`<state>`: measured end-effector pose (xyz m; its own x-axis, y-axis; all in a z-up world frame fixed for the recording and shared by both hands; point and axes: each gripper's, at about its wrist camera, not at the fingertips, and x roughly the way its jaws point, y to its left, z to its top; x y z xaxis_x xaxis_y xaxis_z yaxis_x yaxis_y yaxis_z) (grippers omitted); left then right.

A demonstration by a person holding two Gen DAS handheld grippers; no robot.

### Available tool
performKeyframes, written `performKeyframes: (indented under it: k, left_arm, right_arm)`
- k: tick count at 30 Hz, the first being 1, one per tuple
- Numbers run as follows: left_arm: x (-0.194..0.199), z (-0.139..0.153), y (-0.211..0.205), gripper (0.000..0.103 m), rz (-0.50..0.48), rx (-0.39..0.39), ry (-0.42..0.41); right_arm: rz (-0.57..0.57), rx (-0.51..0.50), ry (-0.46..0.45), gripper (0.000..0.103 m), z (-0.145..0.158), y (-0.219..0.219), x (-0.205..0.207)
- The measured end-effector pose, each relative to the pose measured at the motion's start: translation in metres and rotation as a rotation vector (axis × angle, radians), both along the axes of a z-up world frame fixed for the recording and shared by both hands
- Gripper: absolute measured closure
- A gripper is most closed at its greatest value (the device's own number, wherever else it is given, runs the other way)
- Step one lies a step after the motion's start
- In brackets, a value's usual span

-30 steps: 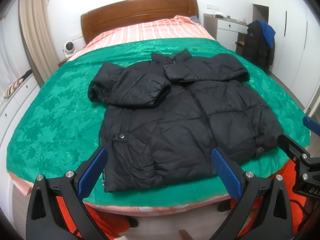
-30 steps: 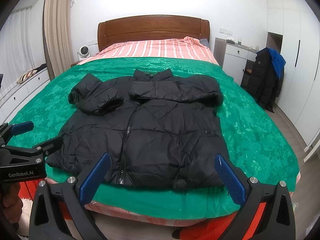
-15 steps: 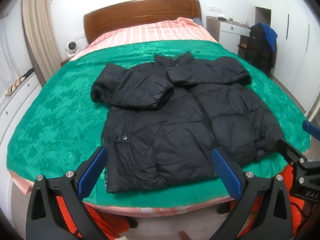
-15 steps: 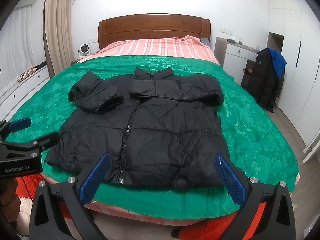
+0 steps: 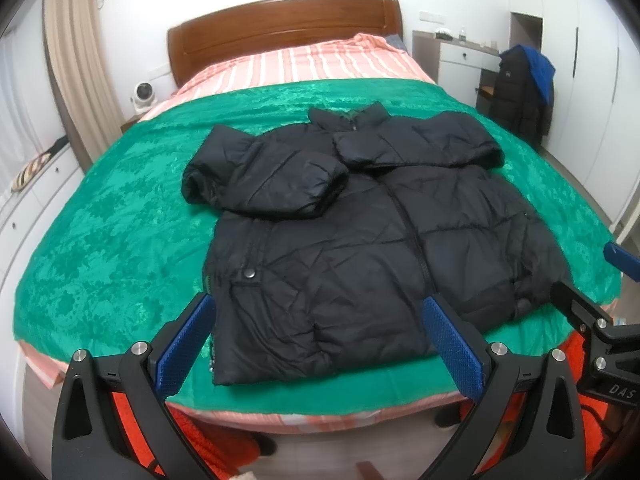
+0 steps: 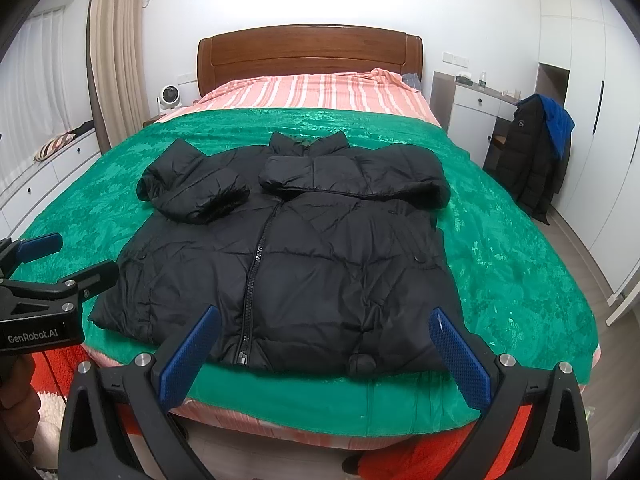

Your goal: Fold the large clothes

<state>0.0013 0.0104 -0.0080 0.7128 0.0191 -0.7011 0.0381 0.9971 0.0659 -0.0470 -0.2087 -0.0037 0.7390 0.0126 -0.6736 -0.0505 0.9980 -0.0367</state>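
Green blanket (image 6: pixel 500 248) covers the big bed (image 6: pixel 310 54), and a black puffer jacket (image 6: pixel 304 264) lies flat on it near the foot edge, zipped, with both sleeves folded over its chest. Both the left gripper (image 5: pixel 320 344) and the right gripper (image 6: pixel 324 354) are spread wide, holding nothing, just off the foot edge.

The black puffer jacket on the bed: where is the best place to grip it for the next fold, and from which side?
Probably the bottom hem of the black puffer jacket, one corner each for the left gripper and right gripper, coming from the foot of the bed. Both sleeves already lie folded across the chest, and the hem lies nearest, by the green blanket edge.
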Motion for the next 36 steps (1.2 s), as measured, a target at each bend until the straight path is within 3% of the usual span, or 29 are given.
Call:
performKeyframes:
  k: [36]
  left_arm:
    - [0.0017, -0.0054, 0.003, 0.0, -0.01, 0.022, 0.011]
  right_arm:
    - [0.0, 0.0, 0.018, 0.0, -0.0056, 0.0024, 0.0001]
